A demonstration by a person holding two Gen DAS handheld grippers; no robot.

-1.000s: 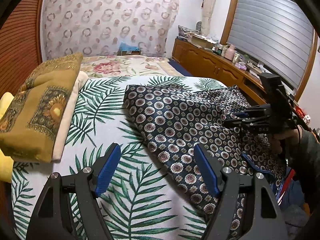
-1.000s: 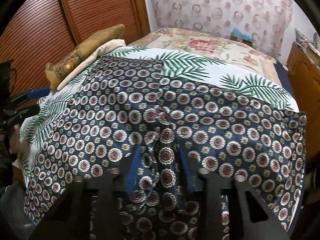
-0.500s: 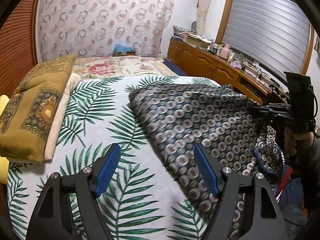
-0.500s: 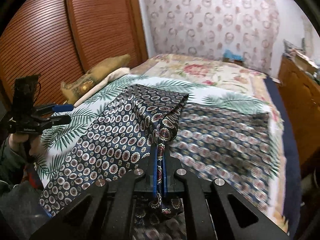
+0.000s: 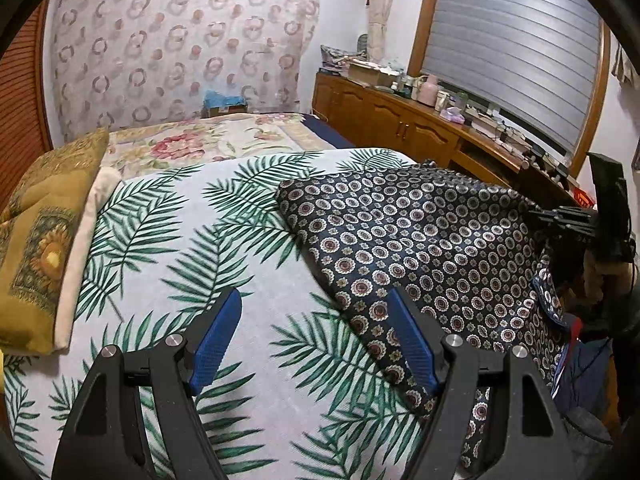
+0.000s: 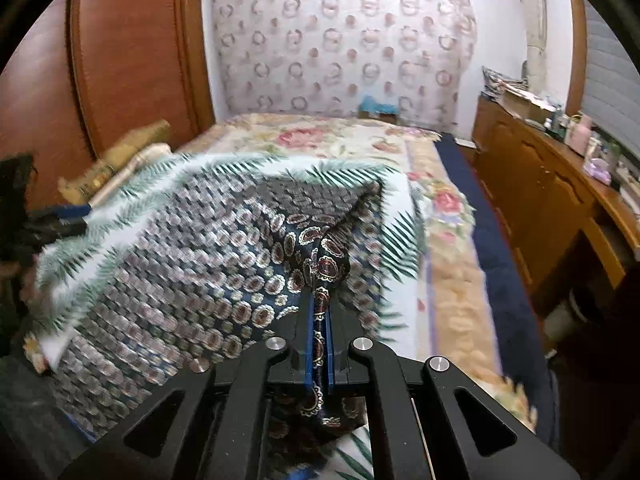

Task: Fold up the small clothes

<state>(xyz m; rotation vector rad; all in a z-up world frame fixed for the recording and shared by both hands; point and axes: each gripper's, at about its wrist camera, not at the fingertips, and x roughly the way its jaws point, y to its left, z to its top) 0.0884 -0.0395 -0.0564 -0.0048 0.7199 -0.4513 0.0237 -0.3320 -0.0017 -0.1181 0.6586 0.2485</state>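
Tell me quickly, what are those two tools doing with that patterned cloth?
Right tool shut on the patterned cloth, lifting one edge. Left tool open, empty, above the leaf-print bedspread. Nothing in the way.

The garment (image 5: 420, 240) is navy, dotted all over with cream-and-maroon round medallions. Under it the sheet (image 5: 208, 240) is white with green palm fronds. At nine o'clock a cushion (image 5: 40, 240) is mustard with a sunflower motif. Toward twelve, the blanket (image 5: 192, 144) is cream with pink roses. Gripper pads (image 5: 216, 336) are blue.
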